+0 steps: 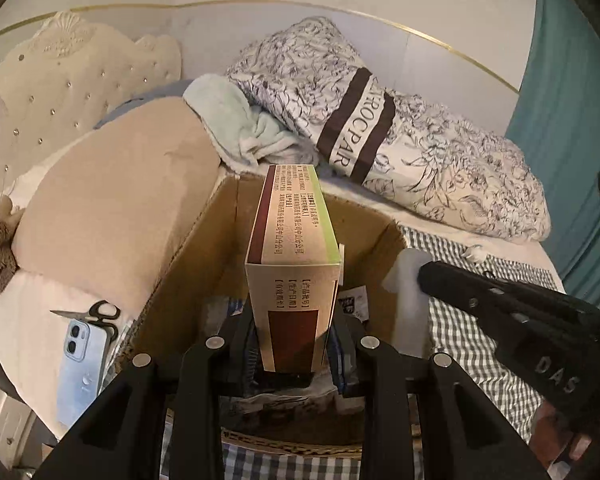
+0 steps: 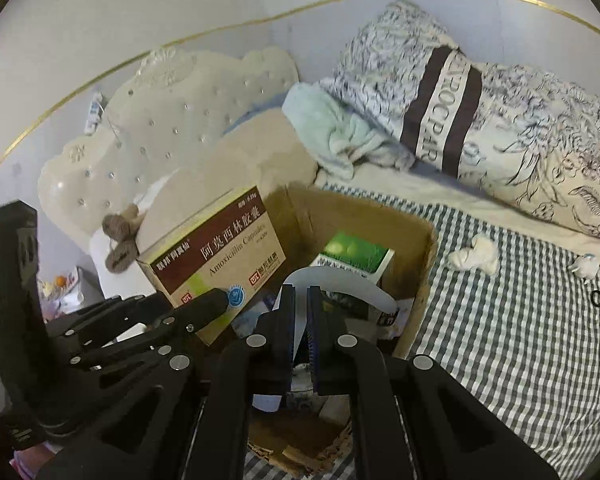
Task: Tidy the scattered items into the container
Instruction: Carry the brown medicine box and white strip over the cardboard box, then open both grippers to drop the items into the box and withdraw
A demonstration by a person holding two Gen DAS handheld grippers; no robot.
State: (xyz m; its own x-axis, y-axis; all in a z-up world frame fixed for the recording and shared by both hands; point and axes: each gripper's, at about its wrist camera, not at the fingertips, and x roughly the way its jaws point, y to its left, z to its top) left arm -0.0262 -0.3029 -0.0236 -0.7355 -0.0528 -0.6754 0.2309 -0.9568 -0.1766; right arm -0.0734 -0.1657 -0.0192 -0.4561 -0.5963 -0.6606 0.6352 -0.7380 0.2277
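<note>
While both hands hovered over cardboard box [image 2: 422,240] on bed, left gripper [image 1: 294,340] jaws clamped amoxicillin carton [image 1: 296,240] by short end, long body jutting over box. Right gripper [image 2: 300,320] jaws pinched thin white sheet [image 2: 352,286]. Carton looked light, stiff, crushable; sheet floppy, best held at edge.

Medicine box [image 2: 216,256] reads "Amoxicillin Capsules"; pillow [image 1: 356,128] "ROCPAR".

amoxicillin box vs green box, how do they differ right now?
The amoxicillin box is maroon and tan; the green box is green and white. The amoxicillin box is clamped in the left gripper above the cardboard box; the green box already sits inside it. Both are medicine cartons.
</note>
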